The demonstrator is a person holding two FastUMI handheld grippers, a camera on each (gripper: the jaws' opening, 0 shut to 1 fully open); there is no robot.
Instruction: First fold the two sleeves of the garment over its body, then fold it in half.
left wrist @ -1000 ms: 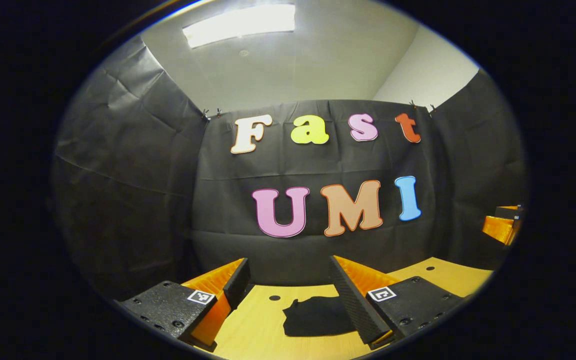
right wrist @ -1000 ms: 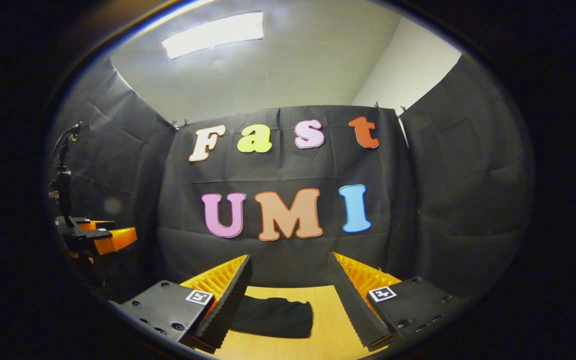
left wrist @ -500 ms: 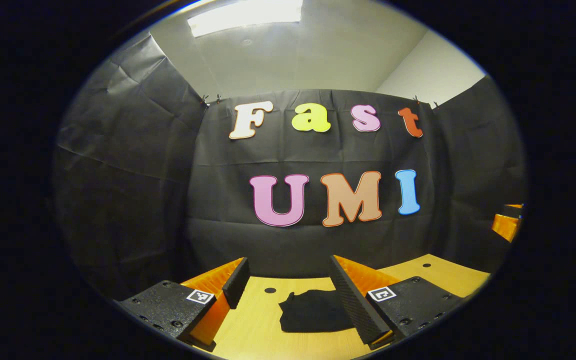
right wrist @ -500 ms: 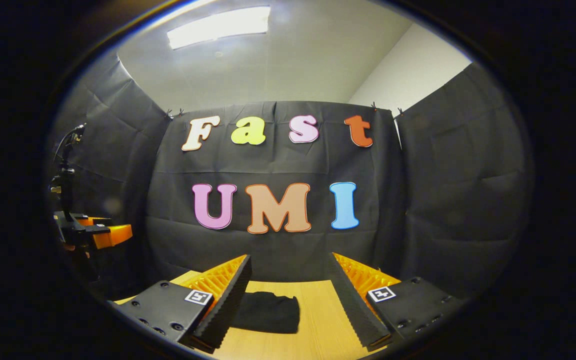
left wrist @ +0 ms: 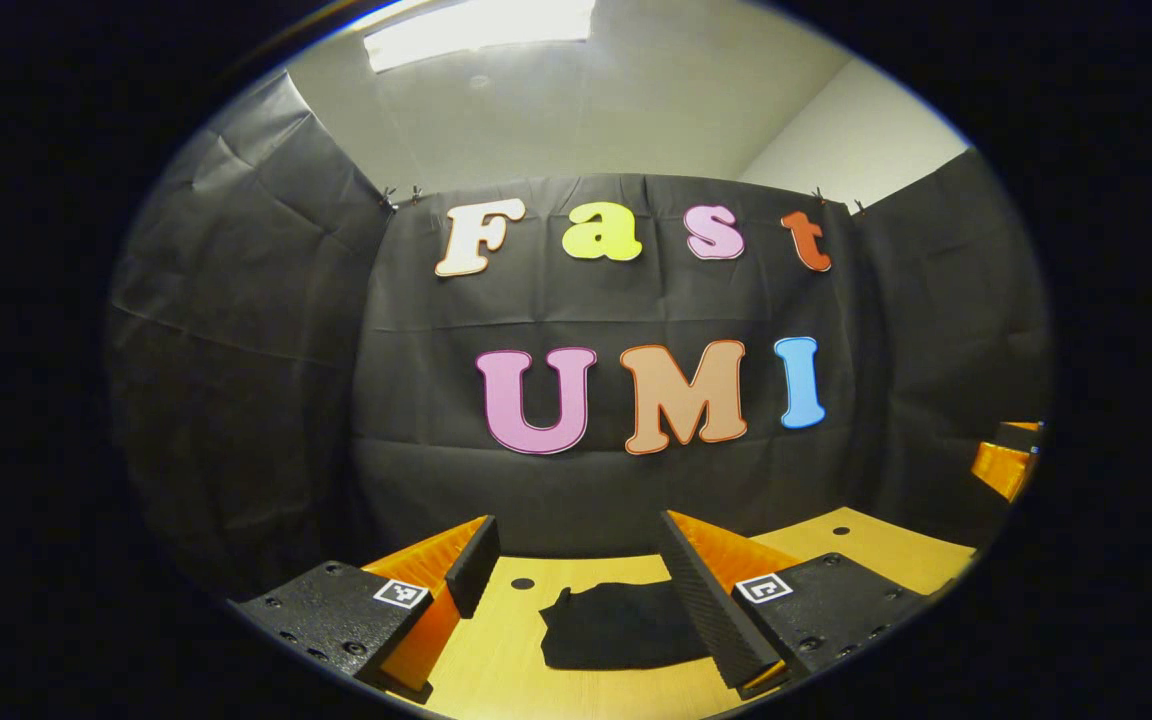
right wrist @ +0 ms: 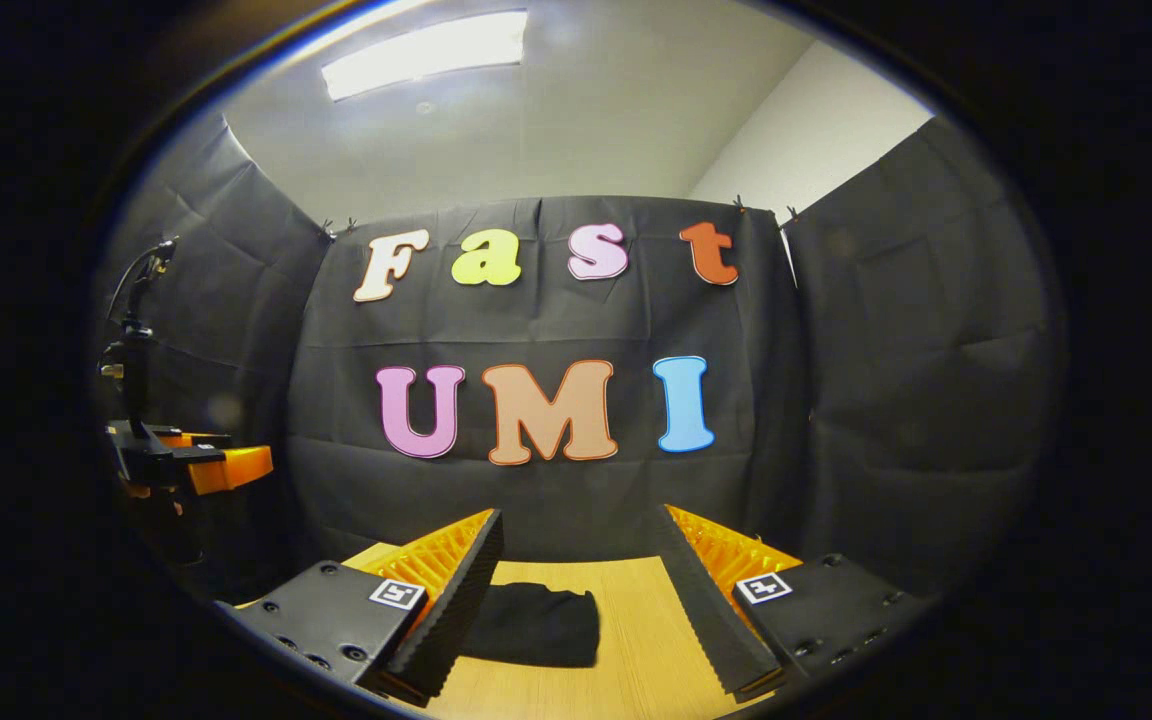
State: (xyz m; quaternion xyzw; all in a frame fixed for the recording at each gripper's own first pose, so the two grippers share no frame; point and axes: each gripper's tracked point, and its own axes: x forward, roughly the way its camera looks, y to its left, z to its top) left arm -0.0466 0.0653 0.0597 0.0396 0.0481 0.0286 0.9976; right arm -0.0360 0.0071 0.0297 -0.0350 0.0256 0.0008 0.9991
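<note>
1. Both hand-held grippers hover above the wooden worktop [left wrist: 876,545], level with the booth wall — my left hand-held gripper [left wrist: 576,580] has its fingers spread wide and holds nothing.
2. My right hand-held gripper [right wrist: 576,575] is likewise spread and empty. Off to its left, my other tool shows raised and well apart from it.
3. The dark garment [left wrist: 611,625] lies as a compact, flat shape on the worktop beyond my fingertips; in the right gripper view it [right wrist: 536,625] sits just past the left finger. I cannot make out any sleeves, so I cannot tell how much folding remains.
4. To do the step well, I judge I should tip both tools downward first, find an edge of the cloth, then pinch only the top layer near a corner — lifting low and laying it over smoothly so nothing bunches.
5. The worktop is pale wood with small round holes [left wrist: 522,583], bare around the garment. Black cloth [right wrist: 936,380] walls three sides under a ceiling light panel [right wrist: 426,65].
</note>
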